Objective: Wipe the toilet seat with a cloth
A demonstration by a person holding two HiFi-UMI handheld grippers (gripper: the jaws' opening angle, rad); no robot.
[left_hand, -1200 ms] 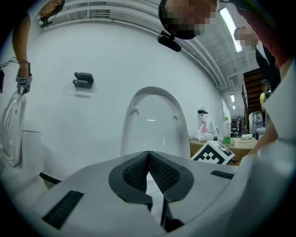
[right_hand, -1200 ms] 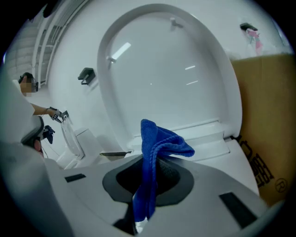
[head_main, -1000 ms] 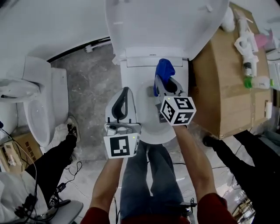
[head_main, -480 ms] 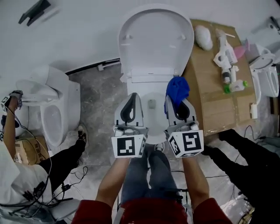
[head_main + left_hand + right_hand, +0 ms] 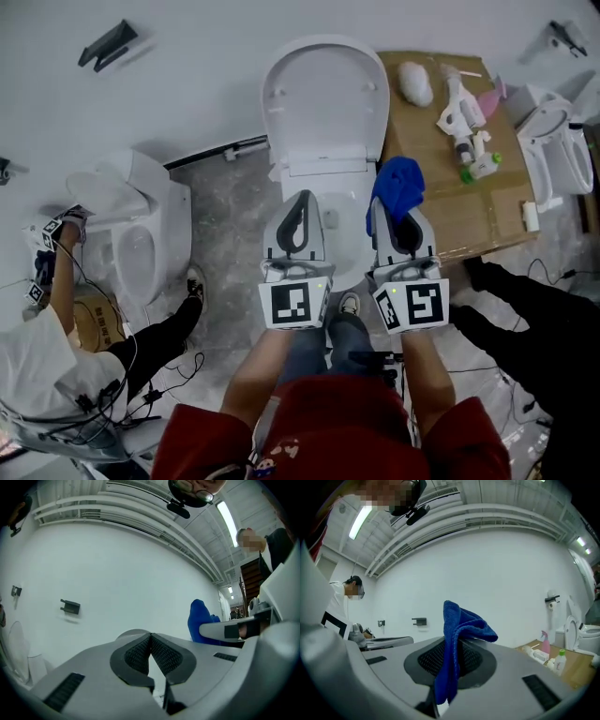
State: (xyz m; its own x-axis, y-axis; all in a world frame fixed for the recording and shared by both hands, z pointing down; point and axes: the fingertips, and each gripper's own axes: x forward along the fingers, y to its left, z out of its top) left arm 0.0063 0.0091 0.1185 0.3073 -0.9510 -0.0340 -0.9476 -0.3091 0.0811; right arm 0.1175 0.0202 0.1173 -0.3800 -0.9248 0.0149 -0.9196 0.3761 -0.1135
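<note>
Over the toilet bowl, head view: both grippers held side by side, pointing toward the raised lid (image 5: 323, 98), above the toilet seat (image 5: 345, 246).

Left gripper (image 5: 300, 202): jaws fully closed, pads meeting tip to tip, nothing between them. Its own view looks up at a white wall with a black bracket (image 5: 70, 606).

Right gripper (image 5: 394, 204): jaws clamped on the blue cloth (image 5: 398, 183). Right gripper view shows the cloth pinched between the pads, a folded bunch sticking up above the tips and a tail hanging down through the jaws. The cloth sits up at the jaw tips, over the right edge of the toilet next to the cardboard box (image 5: 459, 216). Can't tell whether it touches the seat; both gripper views point upward at the wall, not at the porcelain.

On the box: white spray bottle (image 5: 457, 105), a pink item (image 5: 491, 92), a green-capped bottle (image 5: 480, 167), a white lump (image 5: 415, 82).

Second toilet (image 5: 141, 248) stands well to the left, a person in a white top (image 5: 42, 356) beside it. Dark trouser legs (image 5: 534, 328) at the right edge.
</note>
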